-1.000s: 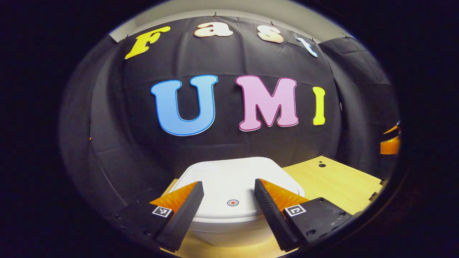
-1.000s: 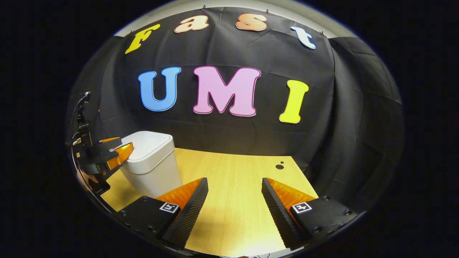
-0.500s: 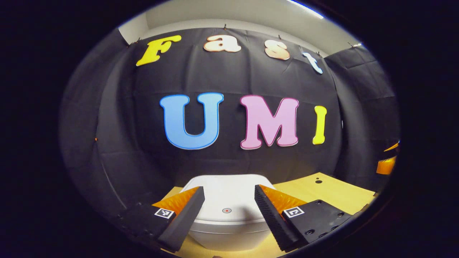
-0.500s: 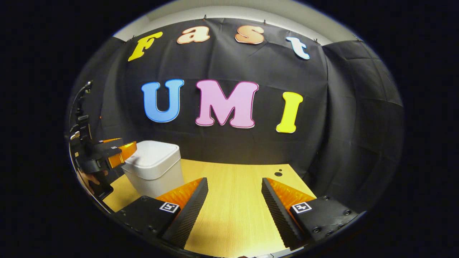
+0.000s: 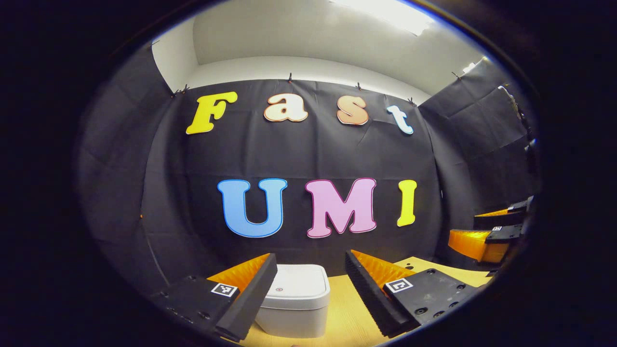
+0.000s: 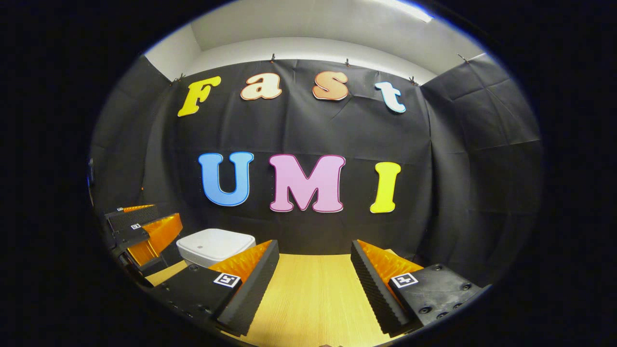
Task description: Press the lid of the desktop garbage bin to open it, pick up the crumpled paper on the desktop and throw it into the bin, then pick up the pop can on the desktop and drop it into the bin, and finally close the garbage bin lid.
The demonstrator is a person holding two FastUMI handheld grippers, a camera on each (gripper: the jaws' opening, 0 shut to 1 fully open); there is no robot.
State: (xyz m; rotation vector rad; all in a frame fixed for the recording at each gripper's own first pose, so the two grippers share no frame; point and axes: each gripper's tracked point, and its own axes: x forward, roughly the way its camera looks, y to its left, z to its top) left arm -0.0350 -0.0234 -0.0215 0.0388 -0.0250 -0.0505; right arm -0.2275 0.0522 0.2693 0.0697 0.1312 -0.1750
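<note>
1. We hold the left tongs [image 5: 311,284] spread, with nothing between the fingers. In the right gripper view they appear at the far left [image 6: 144,231], raised off the desk and just beside the bin.

2. In the left gripper view, the white bin [image 5: 294,301] stands on the wooden desk [image 5: 344,318], ahead of the left tongs and between their two fingers, apart from both. Its lid [image 5: 296,285] lies flat and closed, with a small round mark near the front edge.

3. In the right gripper view, the bin [image 6: 214,246] sits ahead and to the left of the right tongs, partly behind their left finger. The lid is down.

4. We hold the right tongs [image 6: 313,284] spread and empty, above bare desk [image 6: 313,299]. In the left gripper view they appear at the far right [image 5: 487,236], well apart from the bin.

5. The black cloth wall [image 6: 337,135] stands behind the desk, ahead of both tongs.
</note>
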